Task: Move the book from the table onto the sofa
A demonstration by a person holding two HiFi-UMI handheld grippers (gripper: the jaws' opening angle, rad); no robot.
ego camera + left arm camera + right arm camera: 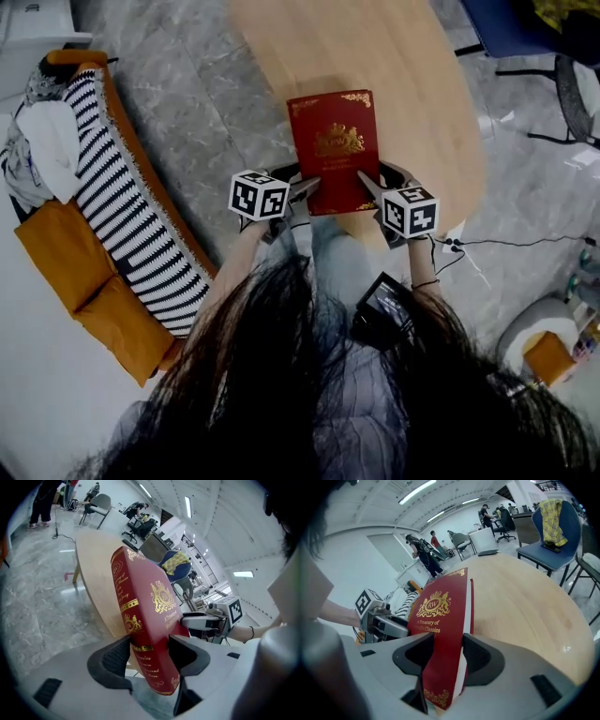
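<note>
Dark hair (309, 375) fills the bottom of the head view, nearest the lens. Far left stands the orange sofa (66, 253), a striped blanket (131, 216) along it and a heap of pale cloth (42, 141) at its far end; the nearer cushions look bare, so that is probably the better landing spot. Grey floor (197, 103) lies between sofa and desk (394, 56), with nothing seen in the path. The left claw (150, 656) is clamped on the spine side of the red book (336, 150), low down, and the right claw (447, 656) is clamped on the opposite edge, over cover and pages. The book sits over the desk's near end; whether it rests on the wood I cannot tell. It looks a stiff, fairly heavy hardback with a glossy cover that could slip, and the page side may splay. Right of the desk are a blue chair (511, 23) and a floor cable (506, 244), away from the route.
</note>
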